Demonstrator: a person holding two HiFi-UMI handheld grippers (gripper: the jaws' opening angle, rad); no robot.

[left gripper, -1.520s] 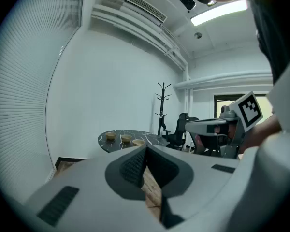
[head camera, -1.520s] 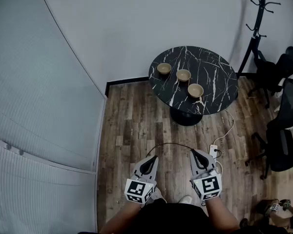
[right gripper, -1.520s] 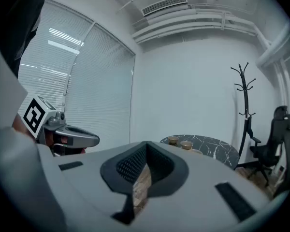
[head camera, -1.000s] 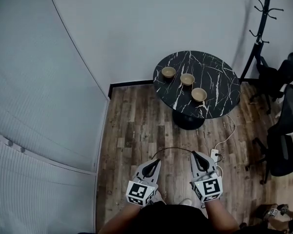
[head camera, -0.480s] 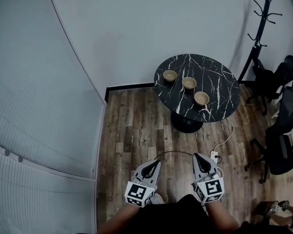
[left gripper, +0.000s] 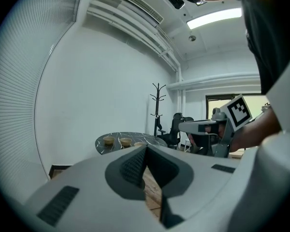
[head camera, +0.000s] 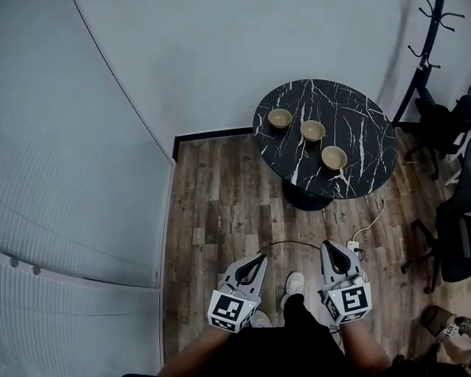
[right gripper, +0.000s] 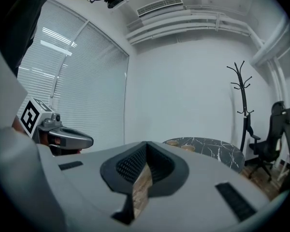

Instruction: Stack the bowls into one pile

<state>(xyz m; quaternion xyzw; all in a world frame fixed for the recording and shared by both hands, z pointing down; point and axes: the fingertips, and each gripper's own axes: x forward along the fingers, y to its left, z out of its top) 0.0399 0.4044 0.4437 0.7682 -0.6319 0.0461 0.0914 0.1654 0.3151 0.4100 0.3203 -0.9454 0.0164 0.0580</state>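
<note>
Three tan bowls stand apart in a slanted row on a round black marble table (head camera: 361, 108): a left bowl (head camera: 280, 118), a middle bowl (head camera: 312, 130) and a right bowl (head camera: 334, 158). My left gripper (head camera: 259, 258) and right gripper (head camera: 330, 247) are held side by side over the wooden floor, well short of the table. Both are shut with nothing between the jaws. In the left gripper view the bowls (left gripper: 121, 141) show small on the distant table (left gripper: 150, 138), with the right gripper (left gripper: 183, 126) to the side. The right gripper view shows the table (right gripper: 217, 146) far ahead.
A black coat stand (head camera: 425, 34) rises behind the table on the right. Black office chairs (head camera: 459, 234) stand along the right edge. A white power strip with its cable (head camera: 353, 244) lies on the floor by the table's base. A pale wall and blinds (head camera: 71, 210) run down the left.
The view has shifted as the person steps toward the table; a shoe now shows between the grippers. Both grippers stay shut and side by side. The bowls have not moved.
</note>
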